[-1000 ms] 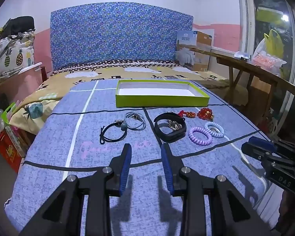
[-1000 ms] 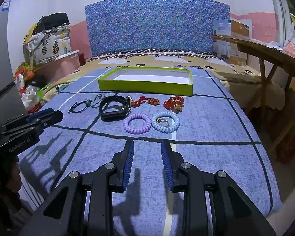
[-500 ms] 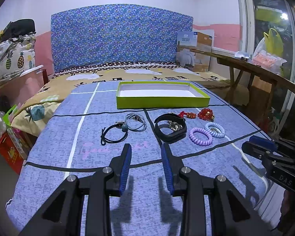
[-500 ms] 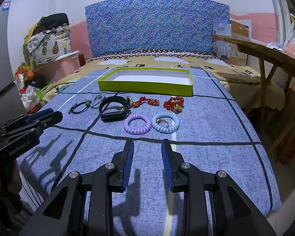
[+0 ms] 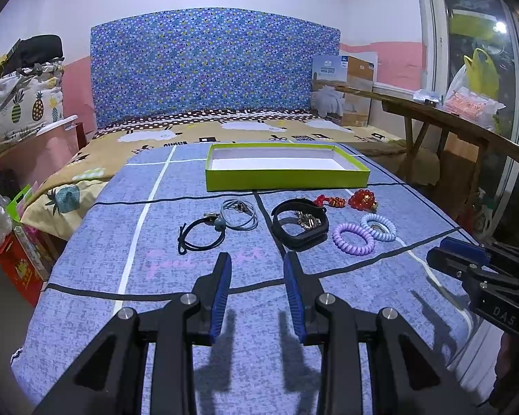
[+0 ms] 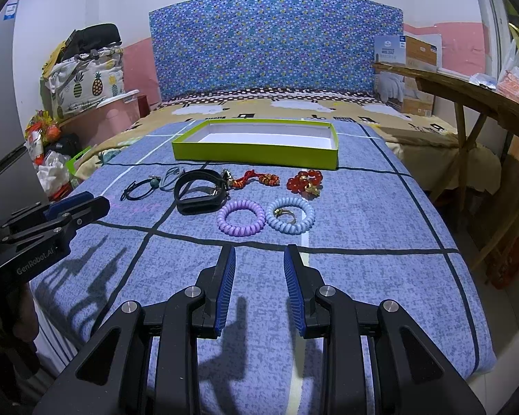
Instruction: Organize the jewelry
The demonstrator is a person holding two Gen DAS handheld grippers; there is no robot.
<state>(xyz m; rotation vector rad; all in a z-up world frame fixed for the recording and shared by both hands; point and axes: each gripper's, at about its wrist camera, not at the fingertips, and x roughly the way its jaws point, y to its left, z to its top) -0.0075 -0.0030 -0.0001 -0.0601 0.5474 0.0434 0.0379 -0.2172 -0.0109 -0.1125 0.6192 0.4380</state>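
Several pieces of jewelry lie in a row on the blue bedspread: a black cord bracelet [image 5: 200,233], a grey wire bangle [image 5: 240,212], a black band [image 5: 299,224], a purple coil tie [image 6: 240,221], a light blue coil tie [image 6: 290,219] with a ring on it, a red knot charm [image 6: 257,178] and a red bead bracelet [image 6: 304,181]. An empty green tray [image 5: 287,176] stands behind them. My left gripper [image 5: 257,259] is open and empty, short of the black cord. My right gripper [image 6: 259,252] is open and empty, short of the coil ties.
The bed's right edge drops off beside a wooden table [image 6: 467,90]. A cardboard box [image 5: 342,90] stands at the headboard's right. Bags and boxes [image 5: 14,235] crowd the floor at left. The other gripper shows at each view's side [image 5: 481,276].
Both views have shifted only slightly; the left gripper has risen a little. The jewelry has not moved.
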